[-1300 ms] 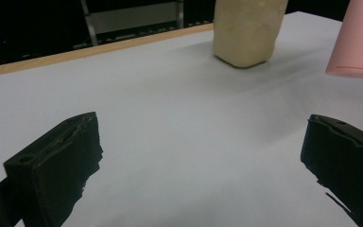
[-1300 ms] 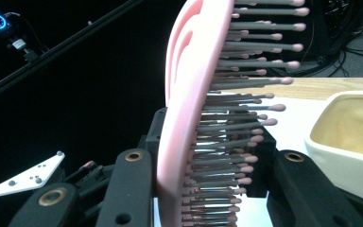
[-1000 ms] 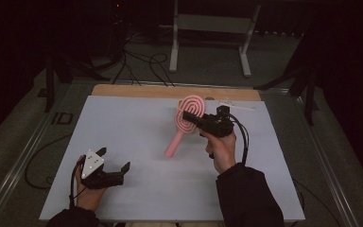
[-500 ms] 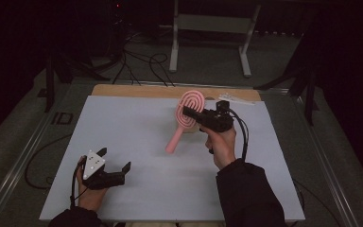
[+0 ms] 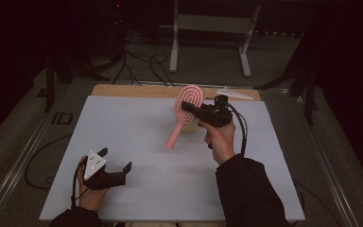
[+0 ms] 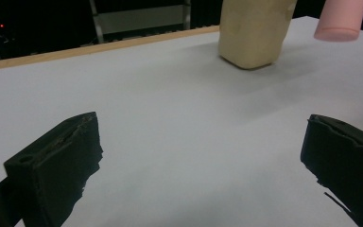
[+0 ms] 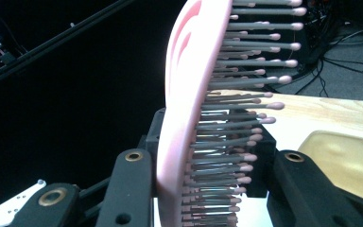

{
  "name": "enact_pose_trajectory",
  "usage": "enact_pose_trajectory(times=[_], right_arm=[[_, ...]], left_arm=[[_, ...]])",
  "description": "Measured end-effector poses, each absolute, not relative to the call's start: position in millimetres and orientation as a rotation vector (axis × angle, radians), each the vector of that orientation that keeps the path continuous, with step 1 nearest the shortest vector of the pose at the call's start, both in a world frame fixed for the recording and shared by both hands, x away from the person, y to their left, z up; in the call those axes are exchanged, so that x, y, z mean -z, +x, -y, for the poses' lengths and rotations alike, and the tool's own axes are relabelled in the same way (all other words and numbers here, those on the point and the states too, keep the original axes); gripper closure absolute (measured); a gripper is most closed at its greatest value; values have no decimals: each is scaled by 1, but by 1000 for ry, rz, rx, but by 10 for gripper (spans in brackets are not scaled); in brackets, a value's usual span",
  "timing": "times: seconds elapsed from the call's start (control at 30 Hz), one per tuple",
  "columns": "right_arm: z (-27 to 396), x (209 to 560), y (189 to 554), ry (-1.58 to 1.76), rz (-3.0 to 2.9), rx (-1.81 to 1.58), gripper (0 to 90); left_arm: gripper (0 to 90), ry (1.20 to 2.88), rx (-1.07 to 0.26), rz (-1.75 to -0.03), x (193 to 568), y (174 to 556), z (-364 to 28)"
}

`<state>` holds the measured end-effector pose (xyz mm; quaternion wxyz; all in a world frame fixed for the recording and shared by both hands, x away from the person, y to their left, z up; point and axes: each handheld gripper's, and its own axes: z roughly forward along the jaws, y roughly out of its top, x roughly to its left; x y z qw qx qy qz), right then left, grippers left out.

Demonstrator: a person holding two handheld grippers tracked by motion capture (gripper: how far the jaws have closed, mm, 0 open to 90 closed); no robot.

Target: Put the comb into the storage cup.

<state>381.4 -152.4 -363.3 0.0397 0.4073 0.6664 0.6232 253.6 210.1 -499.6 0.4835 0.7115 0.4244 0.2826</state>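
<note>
A: Where's the pink hairbrush (image 5: pixel 185 111) now?

B: Right of centre in the high view, lifted off the desk (image 5: pixel 137 142). The right tongs (image 5: pixel 192 109) are clamped on its oval head — in the right gripper view one black jaw sits against the smooth pink back, the other against the bristles (image 7: pixel 238 118). The handle hangs down toward the lower left of the frame, free of the surface.

A: And the other hand?

B: The left tongs (image 5: pixel 114 166) rest low at the lower left of the high view, jaws standing wide apart with nothing between them.

A: What's the beige thing?

B: A pale block (image 6: pixel 253 33) standing on the desk just behind the brush; from the left gripper view the handle tip (image 6: pixel 339 21) hangs beside it. I can't tell what it is.

A: So how should the carry go?

B: I'd judge the grip is soft on the bristle side — so keep the wrist steady, avoid swinging the handle, and keep it clear of that block while moving.
</note>
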Motion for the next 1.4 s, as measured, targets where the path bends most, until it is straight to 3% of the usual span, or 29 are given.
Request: enact_pose_trajectory(times=[1.4], right_arm=[[150, 336, 406, 1229, -1996, -1835, 639]], left_arm=[[1, 1752, -691, -1034, 501, 253, -209]])
